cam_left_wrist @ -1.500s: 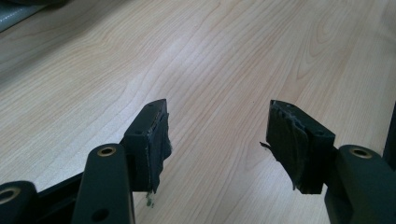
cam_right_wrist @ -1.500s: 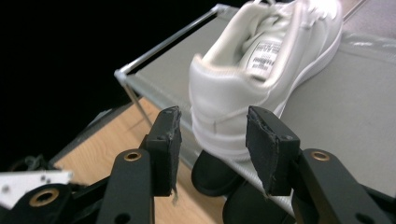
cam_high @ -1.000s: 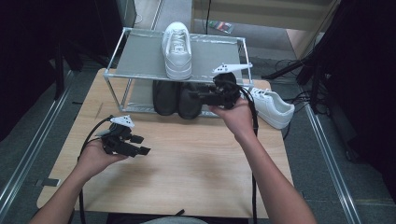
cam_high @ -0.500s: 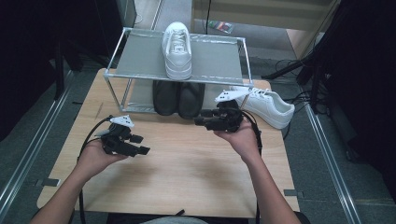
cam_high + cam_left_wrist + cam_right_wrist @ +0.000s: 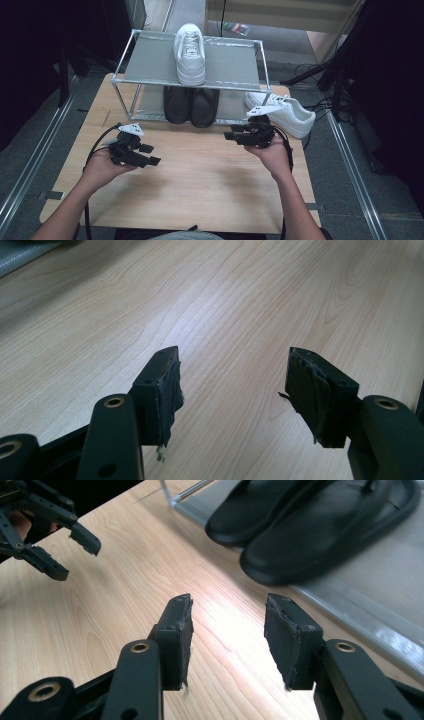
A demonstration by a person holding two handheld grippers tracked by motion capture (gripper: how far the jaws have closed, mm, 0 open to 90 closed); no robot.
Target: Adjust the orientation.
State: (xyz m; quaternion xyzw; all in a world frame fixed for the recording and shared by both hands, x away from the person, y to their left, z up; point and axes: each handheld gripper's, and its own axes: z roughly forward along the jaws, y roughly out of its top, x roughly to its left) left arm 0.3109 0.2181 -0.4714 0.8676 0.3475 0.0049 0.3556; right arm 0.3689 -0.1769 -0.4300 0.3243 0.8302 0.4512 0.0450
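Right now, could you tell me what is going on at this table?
A person holds a two-jaw gripper in each hand over a wooden table. Both the left gripper and the right gripper are open and empty. One white sneaker sits on top of the shoe rack, black slippers below, another white sneaker beside the rack.

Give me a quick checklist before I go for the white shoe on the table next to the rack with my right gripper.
1. right gripper open, nothing between the jaws: ok.
2. left gripper open and empty, apart from the right one: ok.
3. white shoe on the table unobstructed, beside the rack: ok.
4. Right gripper aimed at that shoe: not ok, it faces the black slippers.
5. Free room on the rack's top shelf beside the other white shoe: ok.
6. Cable clear of the shoe: cannot tell.
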